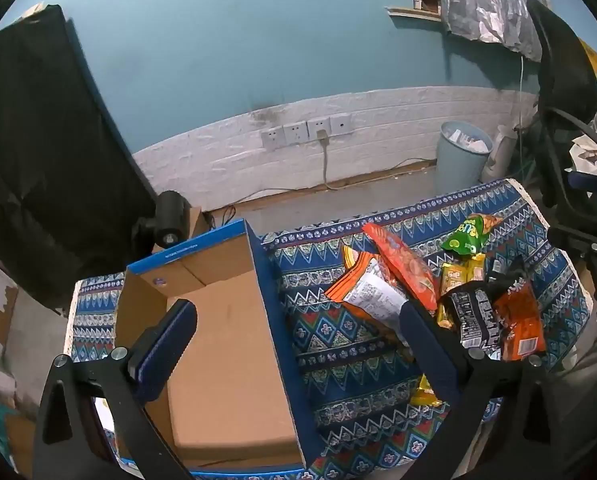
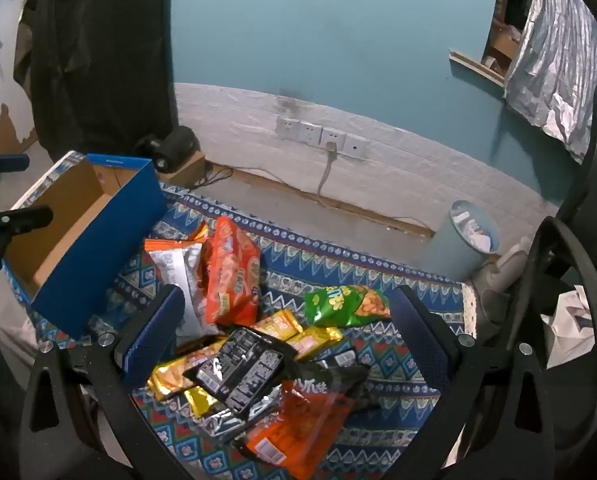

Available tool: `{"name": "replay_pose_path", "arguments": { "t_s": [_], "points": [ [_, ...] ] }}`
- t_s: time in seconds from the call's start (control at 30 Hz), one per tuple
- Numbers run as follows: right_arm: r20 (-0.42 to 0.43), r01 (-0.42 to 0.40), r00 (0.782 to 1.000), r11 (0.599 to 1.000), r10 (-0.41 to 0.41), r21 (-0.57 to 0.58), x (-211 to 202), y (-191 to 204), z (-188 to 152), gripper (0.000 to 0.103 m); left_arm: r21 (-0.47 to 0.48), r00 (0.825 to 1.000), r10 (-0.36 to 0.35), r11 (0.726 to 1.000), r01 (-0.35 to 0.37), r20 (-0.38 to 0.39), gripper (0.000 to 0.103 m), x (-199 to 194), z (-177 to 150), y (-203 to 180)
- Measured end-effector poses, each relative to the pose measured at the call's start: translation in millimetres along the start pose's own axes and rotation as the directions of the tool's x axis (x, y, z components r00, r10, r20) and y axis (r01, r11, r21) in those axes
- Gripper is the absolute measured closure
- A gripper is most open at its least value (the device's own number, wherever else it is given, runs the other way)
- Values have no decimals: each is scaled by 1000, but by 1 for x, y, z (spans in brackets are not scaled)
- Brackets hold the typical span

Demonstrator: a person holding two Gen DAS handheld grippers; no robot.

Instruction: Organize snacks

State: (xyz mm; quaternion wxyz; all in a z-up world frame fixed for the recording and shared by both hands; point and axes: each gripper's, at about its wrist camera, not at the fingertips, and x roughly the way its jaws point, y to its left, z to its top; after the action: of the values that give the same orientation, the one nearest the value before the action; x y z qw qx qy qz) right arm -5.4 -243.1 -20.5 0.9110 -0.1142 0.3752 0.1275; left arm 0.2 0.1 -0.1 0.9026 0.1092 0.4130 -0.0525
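**Mia:** Where are the snacks?

**Ben:** They lie in a messy pile on the counter, on the patterned cloth point(image 2: 386, 276). A black packet point(image 2: 238, 372) sits on top. A big orange bag point(image 2: 232, 276) leans on a white and orange bag point(image 2: 178, 268). A green bag point(image 2: 344, 306) lies a bit apart, farther back.

**Mia:** And the box?

**Ben:** The blue box point(image 1: 226, 360) stands to the left of the pile. It has no snacks in it.

**Mia:** What are the tongs doing?

**Ben:** The right tongs point(image 2: 294, 344) hang over the pile, spread wide, holding nothing. The left tongs point(image 1: 298, 344) are spread wide too, over the side of the box.

**Mia:** So what step is this?

**Ben:** I think it is the very start. No bag is picked yet. Next, the right tongs need to go down and pinch one bag on top, maybe the black packet, by an edge.
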Motion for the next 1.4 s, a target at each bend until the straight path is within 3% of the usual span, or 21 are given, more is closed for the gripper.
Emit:
{"name": "replay_pose_path", "arguments": {
  "t_s": [0.53, 1.4],
  "points": [
    [-9, -27, 1000, 996, 28, 82, 2, -18, -4, 3, -11, 1000, -16, 1000, 16, 2, 1, -1, -1, -10],
    [-24, -36, 999, 997, 38, 67, 1, -18, -5, 3, -26, 999, -39, 999, 38, -15, 1, 2, -1, -6]
  ]
}}
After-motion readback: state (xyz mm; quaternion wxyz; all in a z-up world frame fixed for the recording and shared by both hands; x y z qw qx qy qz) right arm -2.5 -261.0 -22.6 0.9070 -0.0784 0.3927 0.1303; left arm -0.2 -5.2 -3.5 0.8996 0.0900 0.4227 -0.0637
